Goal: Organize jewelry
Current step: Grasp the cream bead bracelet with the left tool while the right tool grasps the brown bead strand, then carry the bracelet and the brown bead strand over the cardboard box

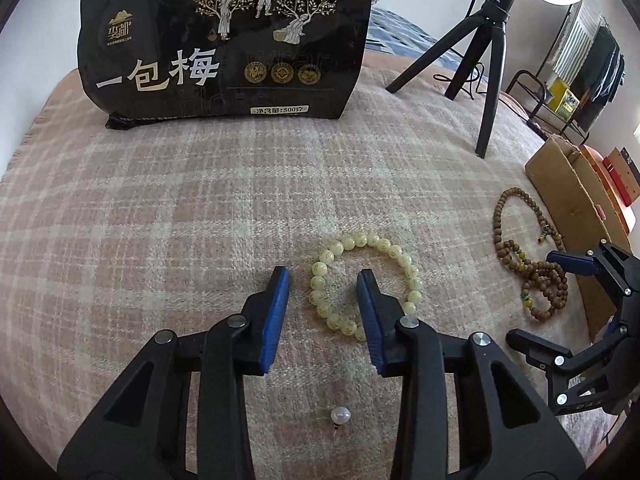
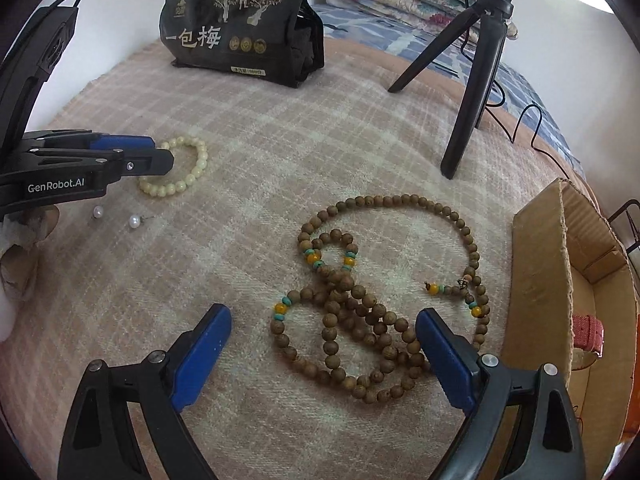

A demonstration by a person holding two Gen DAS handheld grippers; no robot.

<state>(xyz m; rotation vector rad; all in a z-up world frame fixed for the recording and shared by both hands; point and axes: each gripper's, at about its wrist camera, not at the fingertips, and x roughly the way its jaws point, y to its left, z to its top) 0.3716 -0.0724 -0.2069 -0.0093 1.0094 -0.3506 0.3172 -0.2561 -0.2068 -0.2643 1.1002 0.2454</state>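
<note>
A pale cream bead bracelet [image 1: 362,280] lies on the plaid blanket [image 1: 160,208]. My left gripper [image 1: 324,276] is open, one finger left of the bracelet's left side and the other inside its ring. A pearl earring [image 1: 340,416] lies between the gripper arms. A long brown wooden bead necklace [image 2: 360,304] lies coiled to the right. My right gripper [image 2: 324,314] is open, its fingers either side of the coil. In the right wrist view the bracelet [image 2: 180,170], two pearl earrings [image 2: 135,221] and the left gripper [image 2: 154,152] show at the left.
A cardboard box [image 2: 560,280] stands at the right edge, holding a pink strap [image 2: 586,334]. A black snack bag [image 1: 224,40] stands at the back. A black tripod [image 1: 484,64] with a ring light and cable stands at the back right.
</note>
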